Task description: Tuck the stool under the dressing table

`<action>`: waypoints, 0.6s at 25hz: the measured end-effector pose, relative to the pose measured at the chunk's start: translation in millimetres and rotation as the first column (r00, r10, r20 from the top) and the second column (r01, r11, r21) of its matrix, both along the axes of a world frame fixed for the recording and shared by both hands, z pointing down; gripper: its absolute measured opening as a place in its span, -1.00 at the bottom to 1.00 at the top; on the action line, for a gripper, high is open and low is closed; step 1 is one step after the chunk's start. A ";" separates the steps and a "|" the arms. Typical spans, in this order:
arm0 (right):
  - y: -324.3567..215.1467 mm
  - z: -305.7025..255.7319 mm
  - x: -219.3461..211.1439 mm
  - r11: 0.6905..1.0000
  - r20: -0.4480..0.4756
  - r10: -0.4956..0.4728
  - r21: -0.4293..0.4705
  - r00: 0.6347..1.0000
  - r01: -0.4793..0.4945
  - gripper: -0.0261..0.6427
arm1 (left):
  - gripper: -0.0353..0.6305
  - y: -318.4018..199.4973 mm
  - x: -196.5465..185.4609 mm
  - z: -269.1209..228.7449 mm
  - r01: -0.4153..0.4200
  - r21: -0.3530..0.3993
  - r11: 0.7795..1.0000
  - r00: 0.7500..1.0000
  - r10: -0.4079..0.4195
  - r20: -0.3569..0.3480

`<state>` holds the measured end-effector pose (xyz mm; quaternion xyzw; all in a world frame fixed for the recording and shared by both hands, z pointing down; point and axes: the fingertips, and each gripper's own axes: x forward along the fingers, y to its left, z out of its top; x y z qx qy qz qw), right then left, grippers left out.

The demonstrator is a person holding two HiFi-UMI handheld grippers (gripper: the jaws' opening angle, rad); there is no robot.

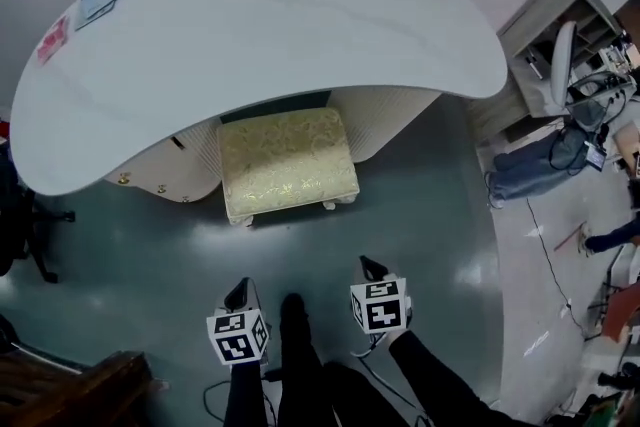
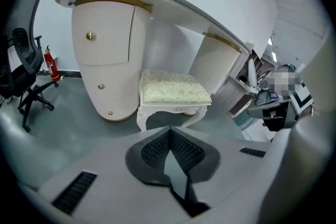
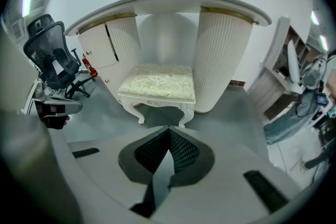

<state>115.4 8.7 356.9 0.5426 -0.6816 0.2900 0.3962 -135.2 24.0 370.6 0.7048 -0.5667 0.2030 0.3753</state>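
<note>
Your left tool [image 2: 170, 128] and right tool [image 3: 168, 127] both have their jaws pressed together on nothing, and you hold them low by your legs, well apart from the stool [image 1: 288, 165]; the stool stands in the gap between the two fluted pedestals, its back part under the curved white counter [image 1: 260, 25] and its front part and front legs out on the floor; it looks only partly tucked; it sits nearer the left pedestal [image 1: 165, 177] than the right pedestal [image 1: 388, 113], so an off-centre push could swing a corner into that ribbed side and scuff it; narrow closed tips on the soft brocade cushion may slide off; the back legs and the depth of the recess are hidden by the counter top, so you cannot judge the room left behind
</note>
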 end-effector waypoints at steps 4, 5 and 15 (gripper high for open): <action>16.4 -23.4 -7.7 0.998 0.015 0.008 -0.059 1.000 -0.007 -0.91 | -0.87 5.9 6.5 -28.7 -0.033 -0.046 0.998 0.999 0.033 0.003; 20.7 -27.4 -9.9 0.997 0.018 0.005 -0.077 1.000 -0.004 -0.91 | -0.87 6.9 8.9 -35.2 -0.041 -0.055 0.998 0.999 0.041 0.001; 44.2 -71.3 -18.6 0.984 0.041 0.006 -0.178 0.999 0.001 -0.92 | -0.87 7.9 7.9 -81.5 -0.084 -0.118 0.989 0.996 0.087 0.016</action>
